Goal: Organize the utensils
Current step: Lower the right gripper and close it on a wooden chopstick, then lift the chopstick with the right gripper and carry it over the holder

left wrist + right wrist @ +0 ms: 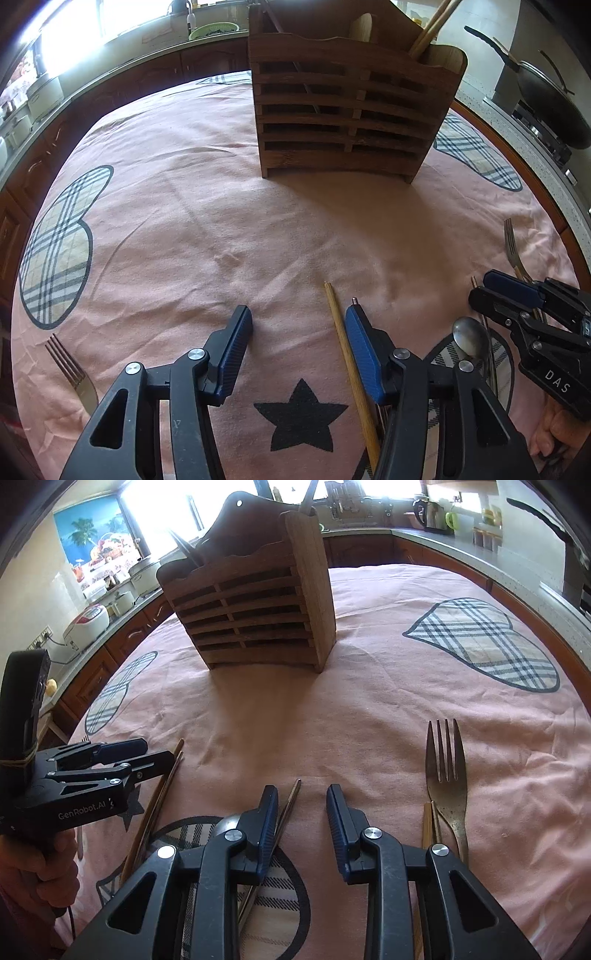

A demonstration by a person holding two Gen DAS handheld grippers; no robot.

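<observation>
- Left wrist view shows the wooden utensil holder [351,110] standing on the pink-clothed tabletop [184,221], with a few chopsticks and handles already upright in its compartments; by that, I judge the task partly done.
- Loose pieces remain on the cloth: a wooden chopstick [351,362], a spoon [471,336], a fork [72,369] at the left edge, and in the right wrist view a second fork [447,786] and a metal chopstick [284,812].
- The left gripper [299,325] has its fingers spread and empty; the wooden chopstick lies between them, close beside the right-hand finger.
- The right gripper [303,812] is also spread and holds nothing; the metal chopstick lies just inside its left finger, and the second fork lies outside to the right, apart from the fingers.
</observation>
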